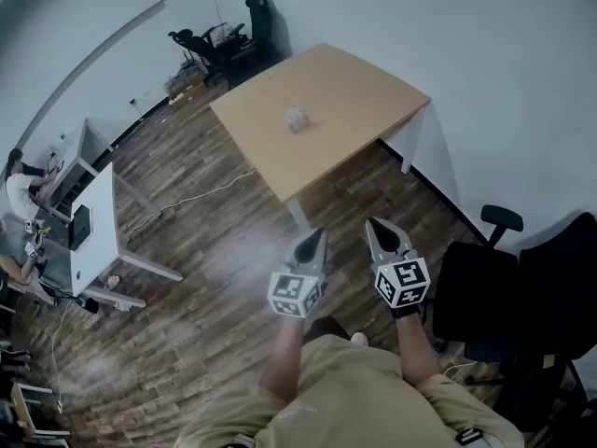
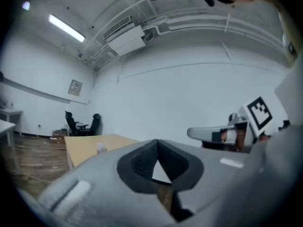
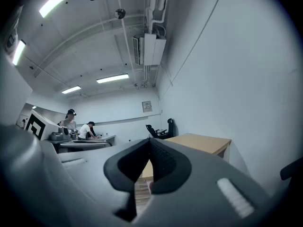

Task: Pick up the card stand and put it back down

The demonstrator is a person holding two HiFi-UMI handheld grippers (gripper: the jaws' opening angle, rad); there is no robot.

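Observation:
A small pale card stand (image 1: 297, 119) sits near the middle of a light wooden table (image 1: 354, 87), untouched. In the left gripper view the card stand (image 2: 101, 148) is a tiny shape far ahead on the table top (image 2: 83, 145). My left gripper (image 1: 318, 234) and right gripper (image 1: 372, 222) hover side by side over the floor, short of the table's near corner. Both point level toward the table. The left gripper (image 2: 157, 141) has its jaws together with nothing in them. The right gripper (image 3: 149, 141) is also shut and holds nothing.
A black office chair (image 1: 508, 287) stands close on my right. White desks (image 1: 93, 231) with seated people (image 1: 17, 194) lie at the left, more black chairs (image 1: 224, 40) by the far wall. A cable (image 1: 187, 203) runs across the wooden floor.

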